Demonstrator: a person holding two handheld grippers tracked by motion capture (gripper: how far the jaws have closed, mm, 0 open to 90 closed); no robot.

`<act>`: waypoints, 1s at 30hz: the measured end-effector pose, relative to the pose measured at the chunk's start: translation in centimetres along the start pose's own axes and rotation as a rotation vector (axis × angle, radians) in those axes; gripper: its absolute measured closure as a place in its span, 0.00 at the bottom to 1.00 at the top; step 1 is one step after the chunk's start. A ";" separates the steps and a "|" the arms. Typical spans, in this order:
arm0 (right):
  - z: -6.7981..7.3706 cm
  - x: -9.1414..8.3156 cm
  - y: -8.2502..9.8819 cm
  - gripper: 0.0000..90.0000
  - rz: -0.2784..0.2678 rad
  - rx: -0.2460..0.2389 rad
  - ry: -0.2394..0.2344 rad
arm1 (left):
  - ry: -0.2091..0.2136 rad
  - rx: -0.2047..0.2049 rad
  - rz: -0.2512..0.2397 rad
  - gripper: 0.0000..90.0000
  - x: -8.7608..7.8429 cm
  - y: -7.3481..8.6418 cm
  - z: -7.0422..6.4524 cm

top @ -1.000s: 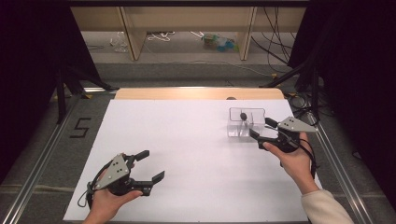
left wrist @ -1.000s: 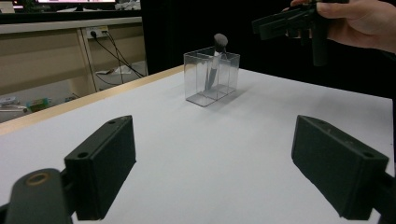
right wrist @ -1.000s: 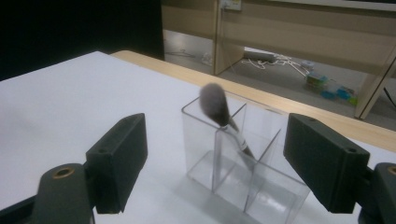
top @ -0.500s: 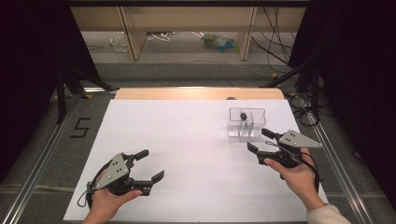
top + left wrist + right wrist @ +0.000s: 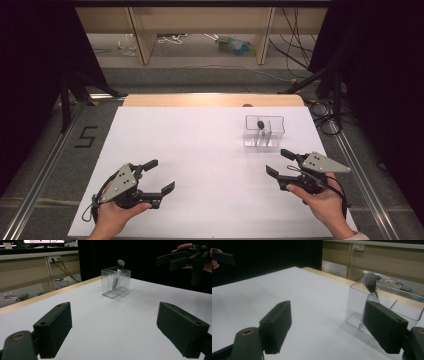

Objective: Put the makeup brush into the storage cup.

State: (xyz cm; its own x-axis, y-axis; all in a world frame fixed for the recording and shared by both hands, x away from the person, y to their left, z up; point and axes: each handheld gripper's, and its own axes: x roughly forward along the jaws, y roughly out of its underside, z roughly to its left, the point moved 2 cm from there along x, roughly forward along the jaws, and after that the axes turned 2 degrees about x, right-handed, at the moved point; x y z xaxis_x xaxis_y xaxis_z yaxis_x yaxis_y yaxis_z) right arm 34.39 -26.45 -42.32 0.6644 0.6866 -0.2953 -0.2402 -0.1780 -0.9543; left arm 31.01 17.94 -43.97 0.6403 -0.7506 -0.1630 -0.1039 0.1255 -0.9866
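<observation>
Both tongs, left tongs (image 5: pixel 156 177) and right tongs (image 5: pixel 280 162), gape empty over our white bench (image 5: pixel 210 150), while the brush (image 5: pixel 261 125) already stands in the clear box (image 5: pixel 264 131), so we judge little remains.

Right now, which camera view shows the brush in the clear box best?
The left gripper view: the brush stands unobstructed in the clear box. In the right gripper view a jaw covers its lower part; the high view shows it small, from above.

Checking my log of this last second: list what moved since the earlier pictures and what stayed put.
The right gripper drew back from the clear box toward the person, jaws open, holding nothing. The left gripper, the box and the brush standing in it stayed put.
</observation>
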 end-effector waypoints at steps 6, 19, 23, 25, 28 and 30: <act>0.4 -0.5 0.5 0.27 0.006 0.005 0.002 | -0.001 0.017 0.002 0.14 -0.1 0.0 0.3; 0.6 -0.3 1.4 0.27 0.010 -0.005 0.011 | 0.007 0.010 0.009 0.14 0.2 0.3 0.1; 0.7 -0.1 1.6 0.27 0.005 0.011 -0.006 | 0.010 0.008 0.012 0.14 0.3 0.3 0.0; 0.5 -0.2 1.6 0.27 0.022 -0.004 0.010 | 0.012 0.014 0.012 0.14 0.3 0.4 0.0; 0.5 -0.1 1.7 0.27 0.033 0.003 0.002 | 0.013 0.011 0.015 0.14 0.3 0.4 0.0; 0.5 -0.1 1.7 0.27 0.037 0.001 0.006 | 0.016 0.013 0.016 0.14 0.4 0.4 -0.1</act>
State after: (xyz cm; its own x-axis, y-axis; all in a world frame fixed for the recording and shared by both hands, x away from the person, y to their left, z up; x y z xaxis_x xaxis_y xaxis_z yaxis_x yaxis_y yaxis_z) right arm 33.53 -26.44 -43.93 0.6590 0.6756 -0.3306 -0.2655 -0.2023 -0.9426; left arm 31.16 17.68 -44.46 0.6262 -0.7588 -0.1793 -0.1045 0.1462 -0.9837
